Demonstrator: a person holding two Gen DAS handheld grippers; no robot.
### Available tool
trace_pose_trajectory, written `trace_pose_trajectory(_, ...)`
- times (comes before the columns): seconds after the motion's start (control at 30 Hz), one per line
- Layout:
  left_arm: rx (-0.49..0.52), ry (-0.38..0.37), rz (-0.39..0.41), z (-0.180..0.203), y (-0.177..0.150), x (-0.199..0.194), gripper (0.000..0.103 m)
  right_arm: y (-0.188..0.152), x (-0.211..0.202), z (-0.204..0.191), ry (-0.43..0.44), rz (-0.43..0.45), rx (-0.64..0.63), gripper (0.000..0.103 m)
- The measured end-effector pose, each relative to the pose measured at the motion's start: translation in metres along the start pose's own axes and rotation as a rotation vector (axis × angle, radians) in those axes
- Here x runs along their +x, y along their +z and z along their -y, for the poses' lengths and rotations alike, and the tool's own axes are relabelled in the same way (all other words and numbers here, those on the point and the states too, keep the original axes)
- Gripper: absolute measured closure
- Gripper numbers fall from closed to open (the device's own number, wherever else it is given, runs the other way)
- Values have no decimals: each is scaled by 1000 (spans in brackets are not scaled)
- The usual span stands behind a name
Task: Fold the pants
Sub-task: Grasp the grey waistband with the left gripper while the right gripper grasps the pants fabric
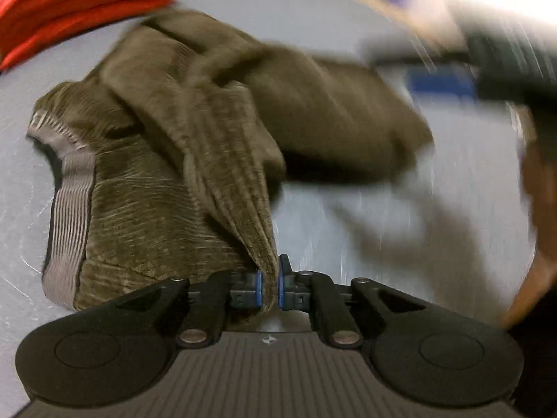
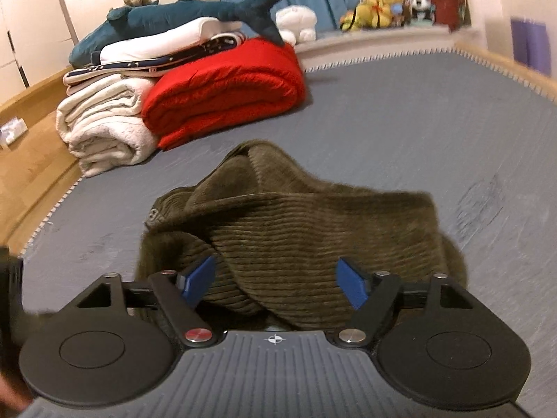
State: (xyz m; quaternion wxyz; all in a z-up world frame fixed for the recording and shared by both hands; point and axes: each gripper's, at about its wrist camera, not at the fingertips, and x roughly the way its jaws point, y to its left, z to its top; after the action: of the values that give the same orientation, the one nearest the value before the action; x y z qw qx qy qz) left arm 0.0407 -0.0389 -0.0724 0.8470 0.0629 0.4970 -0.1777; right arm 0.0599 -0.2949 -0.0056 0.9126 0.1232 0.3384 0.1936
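Observation:
The olive corduroy pants (image 1: 195, 146) lie bunched on the grey bed sheet (image 1: 348, 223), grey elastic waistband (image 1: 69, 195) at the left. My left gripper (image 1: 270, 284) is shut on a pulled-up fold of the pants. The other gripper's body shows blurred at the upper right of the left wrist view (image 1: 487, 66). In the right wrist view the pants (image 2: 306, 230) lie heaped right in front of my right gripper (image 2: 275, 278), which is open with its blue pads on either side of the cloth, holding nothing.
A folded red blanket (image 2: 229, 90), rolled white blankets (image 2: 104, 129), a stack of linen with a plush shark (image 2: 181, 17) sit at the bed's far left. Plush toys (image 2: 383, 3) line a ledge behind. The wooden bed frame (image 2: 31, 160) runs along the left edge.

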Motion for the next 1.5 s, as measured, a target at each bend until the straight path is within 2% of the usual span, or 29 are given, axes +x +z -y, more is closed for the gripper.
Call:
trace_pose_trajectory(0.1, 62, -25, -53, 2, -18, 4, 94, 2, 5, 4, 19, -28, 63, 17)
trace_pose_trajectory(0.17, 7, -77, -64, -12, -20, 1, 83, 3, 9, 4, 39, -56, 82, 15)
trace_pose_trajectory(0.2, -32, -104, -49, -21, -15, -3, 76, 2, 12, 3, 47, -68, 81, 15)
trace_pose_trajectory(0.27, -122, -157, 13, -43, -9, -19, 44, -1, 16, -1, 47, -85, 74, 14)
trace_pose_trajectory(0.33, -201, -176, 105, -64, -1, -37, 37, -6, 21, -6, 58, -108, 65, 14)
trace_pose_trajectory(0.4, -270, -171, 169, -83, 1, -49, 36, -8, 23, -13, 71, -122, 52, 14)
trace_pose_trajectory(0.47, -368, -120, 216, -104, 4, -50, 28, -9, 24, -19, 76, -122, 34, 13)
trace_pose_trajectory(0.53, -466, -21, 228, -124, 5, -44, 20, -9, 26, -27, 81, -121, 11, 11)
trace_pose_trajectory(0.63, -504, 152, 181, -146, 6, -25, 16, -12, 32, -36, 110, -139, -12, 10)
trace_pose_trajectory(0.7, -507, 209, 128, -160, 7, -10, 14, -14, 38, -43, 129, -163, -35, 9)
trace_pose_trajectory(0.77, -517, 228, 89, -166, 0, 0, 8, -18, 44, -53, 144, -182, -71, 9)
trace_pose_trajectory(0.87, -536, 244, 52, -172, -4, 15, 7, -27, 52, -70, 166, -198, -139, 9)
trace_pose_trajectory(0.97, -558, 198, 23, -171, -7, 30, 7, -35, 59, -82, 162, -225, -203, 8)
trace_pose_trajectory(1.0, -547, 180, 10, -169, -7, 34, 7, -38, 61, -84, 153, -233, -221, 9)
trace_pose_trajectory(1.07, -482, 193, 0, -160, -1, 37, 3, -41, 65, -86, 132, -239, -246, 12)
trace_pose_trajectory(1.17, -417, 218, -1, -147, 2, 43, 2, -43, 69, -84, 123, -241, -258, 35)
trace_pose_trajectory(1.2, -419, 220, 1, -147, 3, 43, 2, -44, 70, -83, 126, -243, -254, 51)
trace_pose_trajectory(1.23, -427, 224, 3, -147, 3, 43, 4, -43, 70, -81, 126, -242, -248, 61)
trace_pose_trajectory(1.27, -435, 230, 9, -143, -1, 41, 5, -42, 69, -79, 130, -238, -237, 68)
trace_pose_trajectory(1.3, -443, 239, 17, -143, 0, 45, 10, -40, 67, -77, 138, -232, -220, 75)
trace_pose_trajectory(1.37, -461, 261, 33, -146, 0, 41, 29, -33, 59, -72, 138, -197, -195, 79)
trace_pose_trajectory(1.4, -472, 261, 40, -147, 0, 39, 34, -28, 53, -69, 137, -165, -179, 82)
trace_pose_trajectory(1.43, -489, 248, 52, -148, 0, 35, 45, -20, 45, -65, 139, -123, -150, 87)
trace_pose_trajectory(1.47, -506, 225, 65, -149, 0, 32, 51, -14, 38, -61, 141, -87, -122, 93)
trace_pose_trajectory(1.5, -519, 209, 85, -149, 0, 27, 55, -6, 28, -55, 143, -38, -89, 94)
